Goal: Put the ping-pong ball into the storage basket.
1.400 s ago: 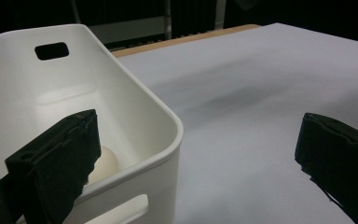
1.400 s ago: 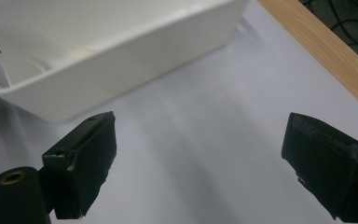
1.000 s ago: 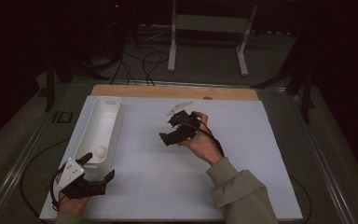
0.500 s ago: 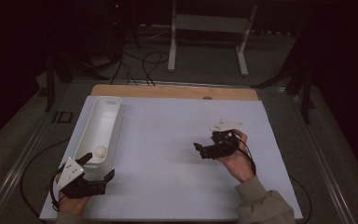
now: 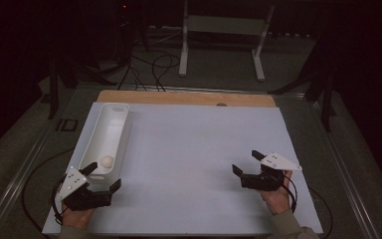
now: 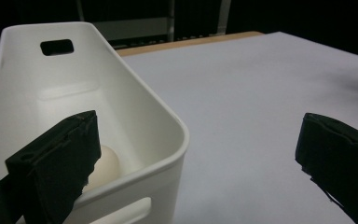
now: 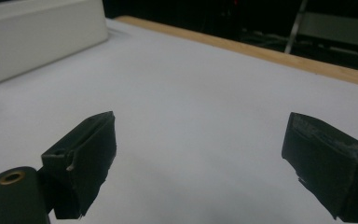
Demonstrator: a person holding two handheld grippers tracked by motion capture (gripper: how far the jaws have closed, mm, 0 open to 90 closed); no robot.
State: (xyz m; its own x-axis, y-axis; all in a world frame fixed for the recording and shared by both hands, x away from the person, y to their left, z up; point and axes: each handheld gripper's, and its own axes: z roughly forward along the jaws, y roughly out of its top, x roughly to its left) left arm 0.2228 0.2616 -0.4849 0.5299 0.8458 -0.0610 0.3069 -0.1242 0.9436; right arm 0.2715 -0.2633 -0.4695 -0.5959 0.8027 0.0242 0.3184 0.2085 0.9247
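Note:
A long white bin (image 5: pixel 108 130) stands on the left of the white table (image 5: pixel 194 144), with a small pale ball (image 5: pixel 107 161) lying at its near end. My left gripper (image 5: pixel 103 176) is open just in front of the bin's near end, nothing between its jaws. In the left gripper view the open gripper (image 6: pixel 198 144) faces the bin's corner (image 6: pixel 135 116), and the ball (image 6: pixel 106 164) shows behind the left jaw. My right gripper (image 5: pixel 245 162) rests open over the bare table at the near right; the right gripper view has its jaws (image 7: pixel 200 140) wide apart and empty.
A wooden strip (image 5: pixel 186 98) borders the table's far edge. Beyond it, cables (image 5: pixel 151 64) and a white stand (image 5: pixel 221 30) sit on the dark floor. The bin's side (image 7: pixel 37 32) shows far off at the upper left of the right gripper view.
The right gripper has drawn back from the middle of the table to the near right, staying open. The left gripper has held its place by the bin.

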